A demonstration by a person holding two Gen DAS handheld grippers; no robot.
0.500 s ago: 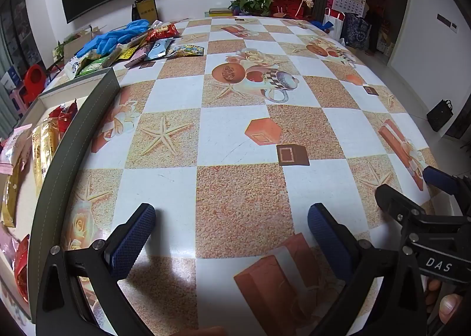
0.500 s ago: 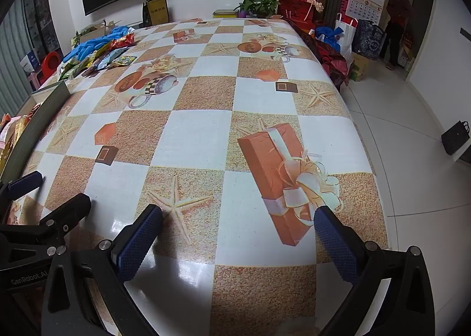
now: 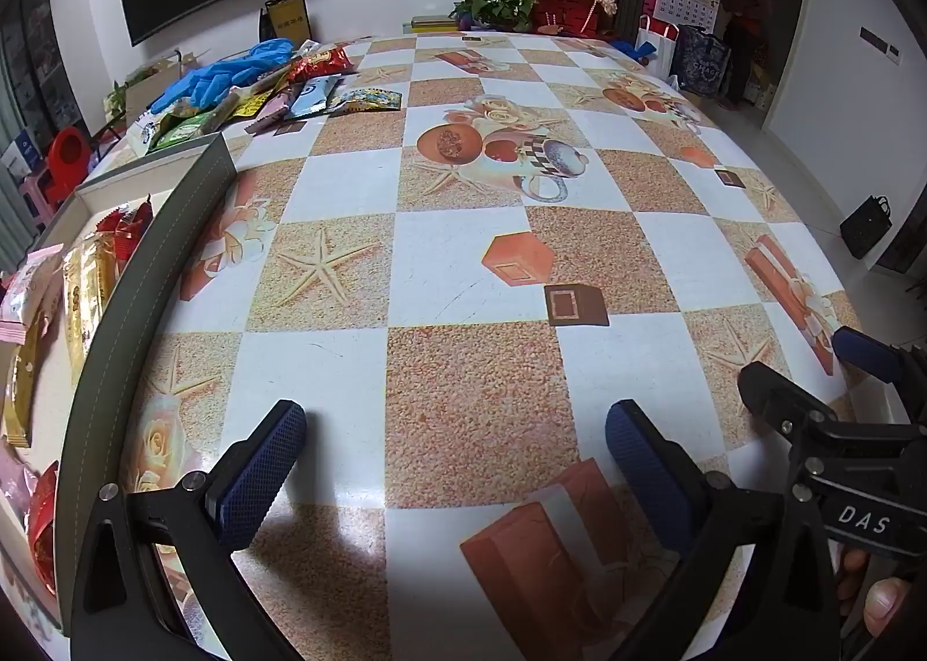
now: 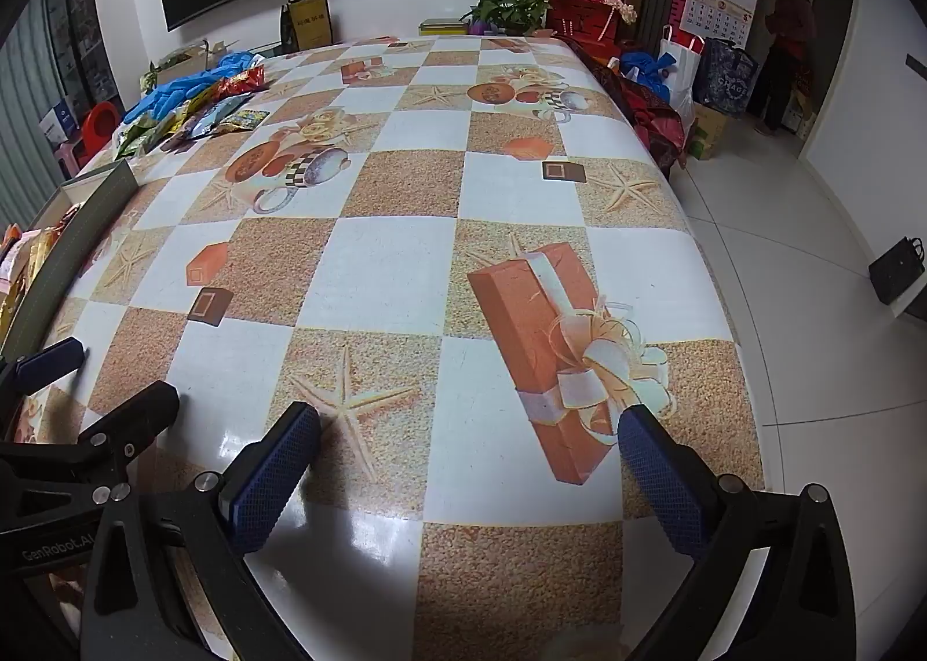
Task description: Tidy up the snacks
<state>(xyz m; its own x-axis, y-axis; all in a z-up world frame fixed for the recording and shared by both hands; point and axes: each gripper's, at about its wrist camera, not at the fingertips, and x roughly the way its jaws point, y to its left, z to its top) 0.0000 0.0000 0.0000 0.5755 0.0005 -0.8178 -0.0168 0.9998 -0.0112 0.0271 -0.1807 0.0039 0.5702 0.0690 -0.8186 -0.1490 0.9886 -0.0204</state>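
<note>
Left wrist view: the left gripper (image 3: 455, 449) hangs spread wide over the counter (image 3: 463, 255), nothing between its fingers. A snack pile (image 3: 272, 93) lies at the far left; the box (image 3: 145, 284) beside holds packets.

Right wrist view: the right gripper (image 4: 469, 455) is likewise spread, empty, well apart from the snack pile (image 4: 197, 108).

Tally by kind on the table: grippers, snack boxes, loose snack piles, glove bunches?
Grippers: 2, left gripper and right gripper, both open
Snack box: 1
Loose snack pile: 1
Blue glove bunch: 1
Total: 5
</note>
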